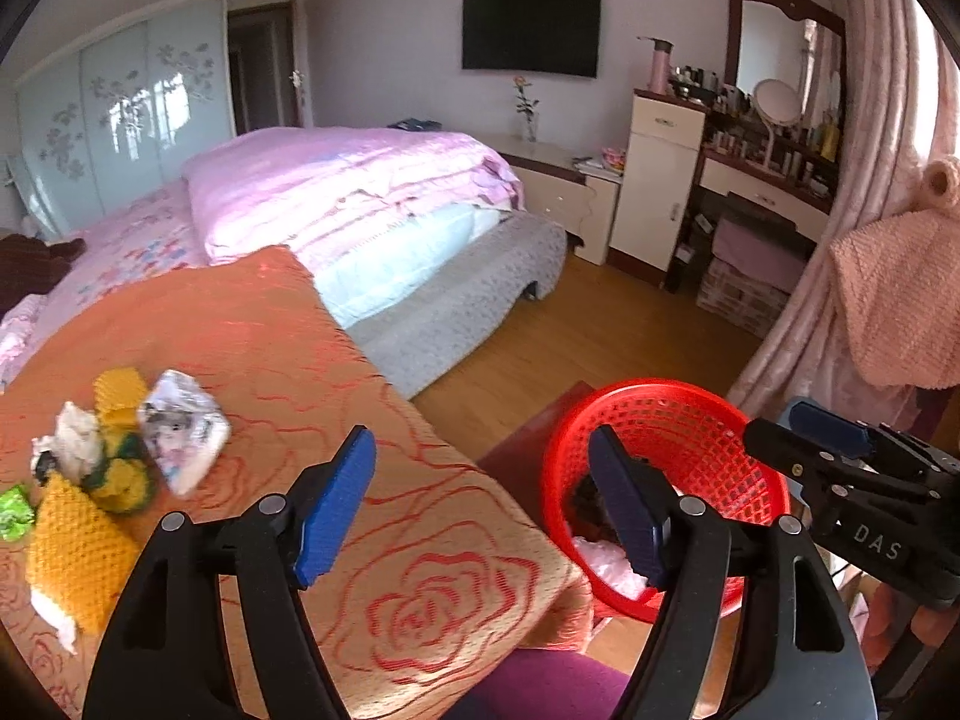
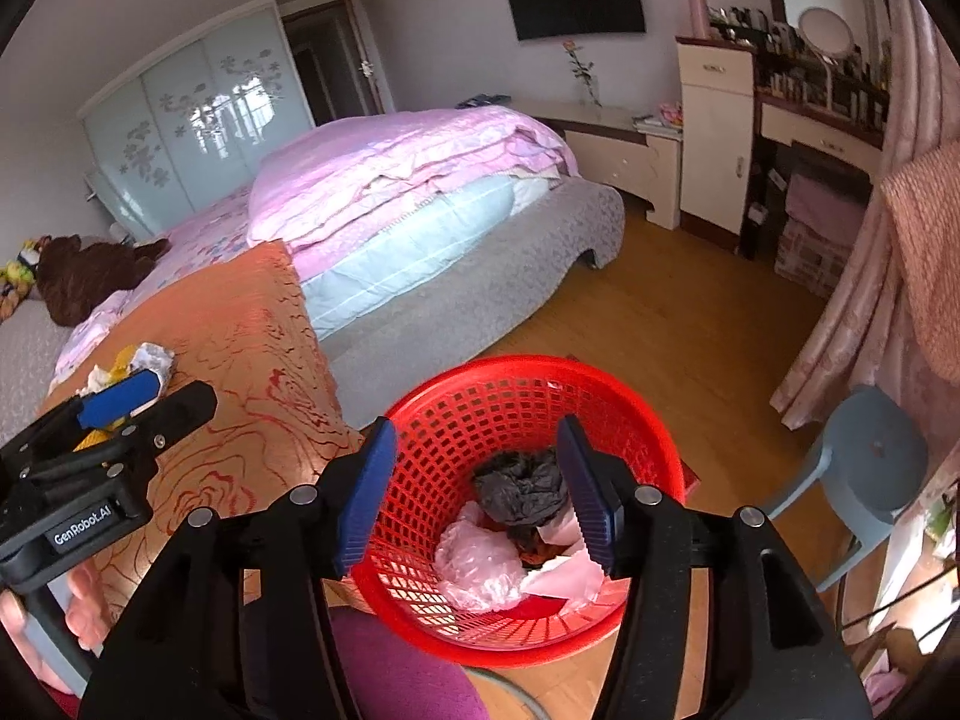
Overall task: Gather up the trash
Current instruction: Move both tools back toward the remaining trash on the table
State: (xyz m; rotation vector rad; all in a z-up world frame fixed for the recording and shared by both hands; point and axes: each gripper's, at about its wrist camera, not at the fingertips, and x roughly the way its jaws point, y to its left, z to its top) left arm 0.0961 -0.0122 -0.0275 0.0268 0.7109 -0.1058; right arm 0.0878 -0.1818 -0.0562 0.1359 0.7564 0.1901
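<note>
Your left gripper [image 1: 483, 507] hangs over the near edge of the tabletop [image 1: 372, 480], jaws apart with nothing between them. Your right gripper [image 2: 477, 489] is poised above the red basket [image 2: 456, 396], jaws likewise parted and empty. No earlier view is on hand, so only their present gape can be told. The trash still to be collected lies in a small heap at the far left of the tabletop: a crumpled wrapper with a printed picture [image 1: 183, 429], a wad of white paper [image 1: 75, 441], a green foil scrap [image 1: 15, 510] and yellow knitted pieces [image 1: 75, 546] bunched together, touching one another. Nothing stands between the left gripper and that heap; the cloth there is bare. The basket sits on the floor just beside the tabletop's right corner, and it holds a crumpled grey bag [image 2: 522, 492], pink plastic film [image 2: 474, 564] and white paper [image 2: 558, 579], with something dark under them that you cannot make out. A blue plastic stool [image 2: 864, 468] stands near the basket on its right, and a purple cushion [image 2: 408, 678] shows at the bottom edge. The tabletop wears an orange cloth with red rose outlines. Behind it runs a bed [image 1: 360, 192] under a pink quilt, then a wooden floor [image 1: 612, 324], a wall television [image 1: 531, 30], a mirrored dressing table [image 1: 774, 138] crowded with bottles, a glass-fronted wardrobe [image 1: 120, 108], and pink curtains [image 1: 876, 108] on the right.
</note>
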